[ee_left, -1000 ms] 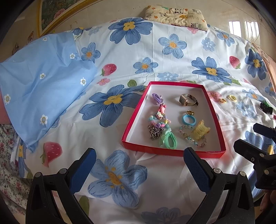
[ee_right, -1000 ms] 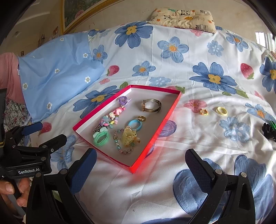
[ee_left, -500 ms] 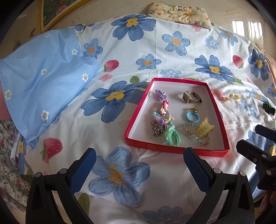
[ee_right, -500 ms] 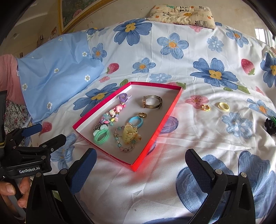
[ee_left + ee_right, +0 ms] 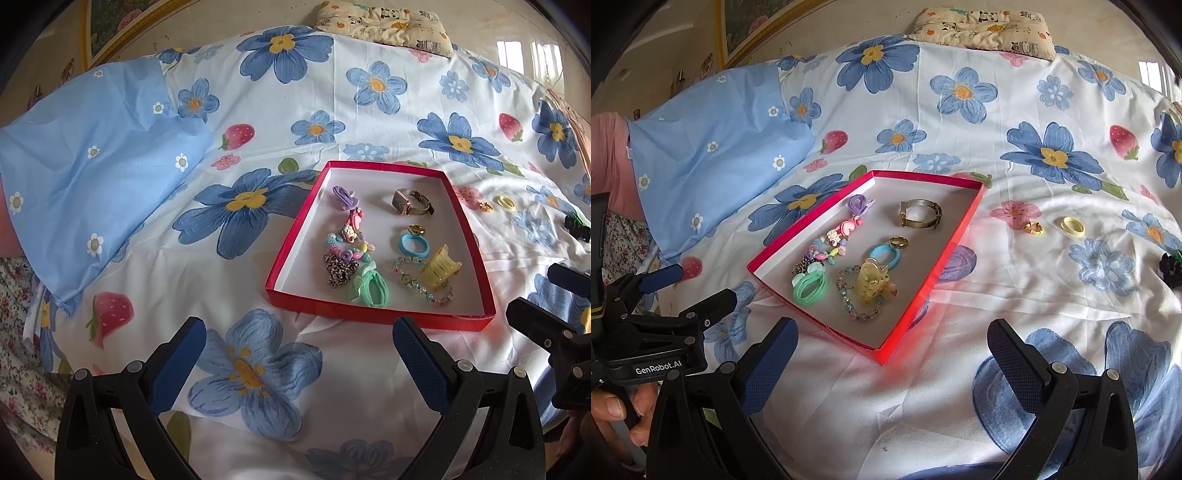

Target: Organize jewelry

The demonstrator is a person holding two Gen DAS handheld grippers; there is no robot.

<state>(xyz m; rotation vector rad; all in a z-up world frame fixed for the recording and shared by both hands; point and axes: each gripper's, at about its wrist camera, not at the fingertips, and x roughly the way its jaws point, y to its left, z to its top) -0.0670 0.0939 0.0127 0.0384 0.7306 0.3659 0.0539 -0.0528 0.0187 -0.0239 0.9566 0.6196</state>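
left gripper (image 5: 299, 350): jaws wide apart, holding nothing, hovers over the floral bedsheet (image 5: 332, 110) just short of the tray's near edge
right gripper (image 5: 892, 350): jaws wide apart too, nothing between them, near corner of the tray just ahead
hand (image 5: 617, 413): fingers wrapped on the left gripper's handle, seen at the lower left of the right wrist view
red tray (image 5: 284, 254): shallow, white inside, flat on the sheet, mid-bed
tray left column: purple clip (image 5: 345, 195) at far end, then pink charm (image 5: 355, 218), pastel bead bracelet (image 5: 351, 247), metal chain (image 5: 338, 269), green hair tie (image 5: 371, 290) nearest
tray right column: watch (image 5: 410, 202) at far end, gold ring (image 5: 417, 229), blue hair tie (image 5: 413, 245) touching the ring, yellow claw clip (image 5: 441, 266) lying on a clear bead bracelet (image 5: 413, 282)
outside tray: small gold-yellow ring (image 5: 1033, 228) and pale yellow ring (image 5: 1071, 226) side by side on the sheet, right of the tray, apart from it
black hair clip (image 5: 1171, 267): further right, at the edge of view, partly cut off
blue pillowcase (image 5: 92, 177): left of the tray, well apart
patterned cushion (image 5: 384, 22): far edge of the bed
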